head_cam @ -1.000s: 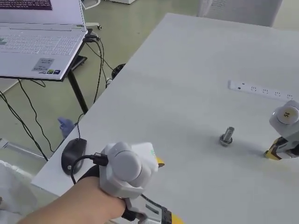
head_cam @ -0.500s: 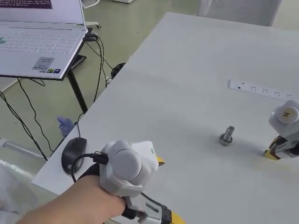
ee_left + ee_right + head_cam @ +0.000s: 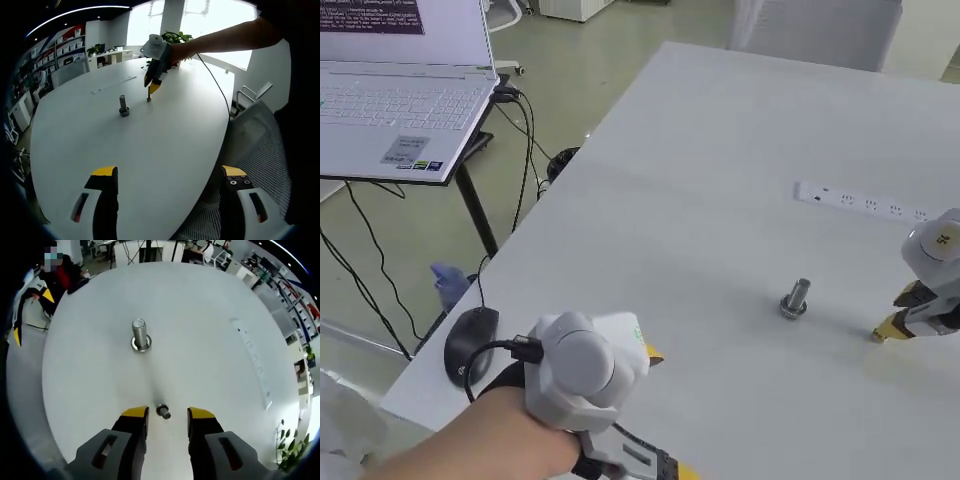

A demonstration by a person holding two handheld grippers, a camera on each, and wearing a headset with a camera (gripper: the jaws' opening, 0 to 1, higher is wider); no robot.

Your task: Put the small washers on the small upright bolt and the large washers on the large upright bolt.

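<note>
Nearest the person, the left claw point(image 3: 169, 172) hangs over the near edge of the white desk point(image 3: 720, 150), its yellow-tipped jaws wide apart with nothing between them. Further out stands the large upright bolt point(image 3: 795, 299), resting on its broad head well clear of either claw; whether a ring already sits at its base is too small to tell. Just beyond it, the small upright bolt point(image 3: 163, 411) stands between the jaws of the right claw point(image 3: 167, 413), which are apart, with a sliver of desk showing on each side of the bolt. A white power strip point(image 3: 860, 203) lies further back.

The washers should be thin, stiff, light metal and likely slick against the desk, so they are best pinched across the outer rim with the hole left free. The small bolt looks easy to topple, so any nudge from a jaw risks knocking it over.
</note>
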